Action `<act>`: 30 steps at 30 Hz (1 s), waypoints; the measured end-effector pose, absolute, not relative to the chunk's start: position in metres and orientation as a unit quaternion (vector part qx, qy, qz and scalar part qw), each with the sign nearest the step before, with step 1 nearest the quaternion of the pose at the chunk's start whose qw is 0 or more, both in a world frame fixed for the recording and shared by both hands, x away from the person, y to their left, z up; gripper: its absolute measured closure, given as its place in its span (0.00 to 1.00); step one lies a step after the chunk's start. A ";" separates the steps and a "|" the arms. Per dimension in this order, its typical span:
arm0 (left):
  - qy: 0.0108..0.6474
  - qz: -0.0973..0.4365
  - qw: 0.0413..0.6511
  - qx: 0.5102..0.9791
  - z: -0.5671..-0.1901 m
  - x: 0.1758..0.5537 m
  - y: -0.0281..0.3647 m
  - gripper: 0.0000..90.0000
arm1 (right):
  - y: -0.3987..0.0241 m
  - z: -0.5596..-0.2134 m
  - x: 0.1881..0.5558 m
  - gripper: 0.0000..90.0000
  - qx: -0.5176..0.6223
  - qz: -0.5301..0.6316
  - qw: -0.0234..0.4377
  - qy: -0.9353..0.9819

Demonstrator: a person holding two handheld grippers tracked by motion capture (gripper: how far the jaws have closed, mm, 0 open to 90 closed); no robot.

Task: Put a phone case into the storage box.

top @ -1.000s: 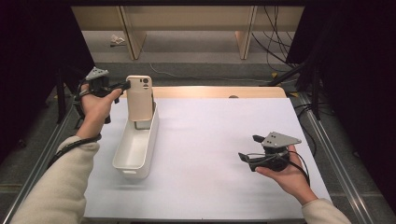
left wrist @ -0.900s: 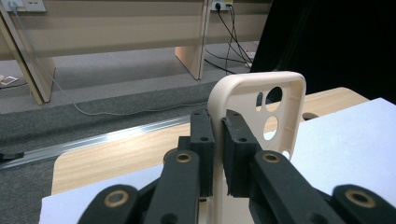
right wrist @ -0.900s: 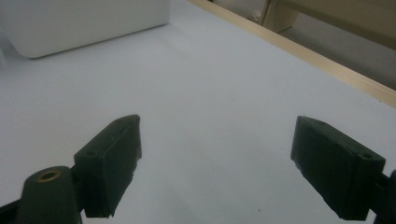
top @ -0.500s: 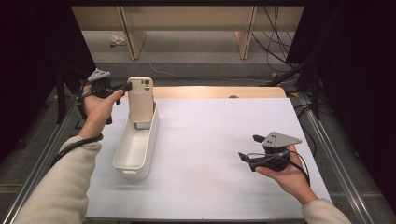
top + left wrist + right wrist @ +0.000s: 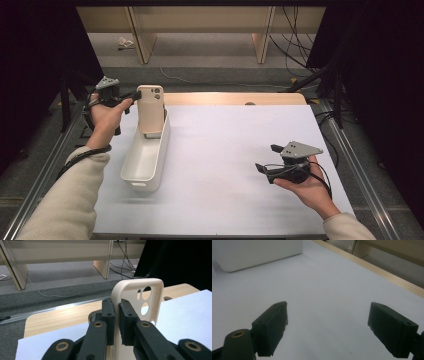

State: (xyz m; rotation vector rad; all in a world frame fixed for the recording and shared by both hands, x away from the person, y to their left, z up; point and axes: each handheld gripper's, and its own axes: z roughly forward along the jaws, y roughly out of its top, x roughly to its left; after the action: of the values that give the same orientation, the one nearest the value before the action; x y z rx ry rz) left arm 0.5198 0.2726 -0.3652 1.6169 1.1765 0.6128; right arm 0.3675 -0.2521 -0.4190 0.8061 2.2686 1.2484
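Left hand-held gripper (image 5: 131,96) near the far-left corner of the bench (image 5: 225,150), clenched on the side edge of a beige phone case (image 5: 151,109). In the left gripper view, both pads (image 5: 109,312) pressed against the case rim (image 5: 117,293), 3 camera holes showing beside them. Case upright, lower end inside the far end of a white bin (image 5: 145,155), upper end well above the bin rim. Bin lying lengthwise along the left edge of the bench, running from far to near. Right hand-held gripper (image 5: 266,159) released, jaws wide apart, nothing between them, held low over the bench near its right edge, well apart from bin and case. Bin corner (image 5: 257,252) visible far off in the right gripper view.
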 end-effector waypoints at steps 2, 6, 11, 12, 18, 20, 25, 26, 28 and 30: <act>0.489 0.253 0.500 0.668 -0.367 0.520 0.273 0.93 | -0.252 -0.419 0.367 0.19 0.291 0.451 0.213 0.817; 0.491 0.250 0.499 0.669 -0.371 0.521 0.273 0.93 | -0.252 -0.419 0.367 0.19 0.289 0.451 0.214 0.817; 0.494 0.248 0.496 0.670 -0.374 0.522 0.273 0.93 | -0.252 -0.418 0.367 0.19 0.289 0.452 0.215 0.816; 0.494 0.248 0.496 0.670 -0.375 0.522 0.273 0.93 | -0.252 -0.418 0.367 0.19 0.289 0.452 0.214 0.816; 0.498 0.245 0.493 0.670 -0.379 0.523 0.273 0.92 | -0.252 -0.418 0.367 0.19 0.289 0.452 0.214 0.816; 0.499 0.245 0.493 0.670 -0.380 0.523 0.273 0.92 | -0.252 -0.418 0.367 0.19 0.289 0.452 0.214 0.817; 0.498 0.244 0.489 0.673 -0.382 0.523 0.271 0.92 | -0.252 -0.419 0.367 0.19 0.289 0.452 0.213 0.817; 0.499 0.242 0.490 0.672 -0.382 0.523 0.271 0.92 | -0.252 -0.419 0.367 0.19 0.289 0.452 0.213 0.817; 0.499 0.242 0.488 0.674 -0.384 0.523 0.270 0.92 | -0.252 -0.418 0.367 0.19 0.289 0.453 0.214 0.816; 0.500 0.241 0.487 0.674 -0.386 0.524 0.270 0.92 | -0.252 -0.418 0.367 0.19 0.289 0.453 0.214 0.816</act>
State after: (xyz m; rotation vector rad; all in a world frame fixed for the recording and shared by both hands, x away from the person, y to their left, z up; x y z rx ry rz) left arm 0.5236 0.2698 -0.3861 1.6401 1.2164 0.5856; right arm 0.3673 -0.2521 -0.4184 0.8013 2.2633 1.2582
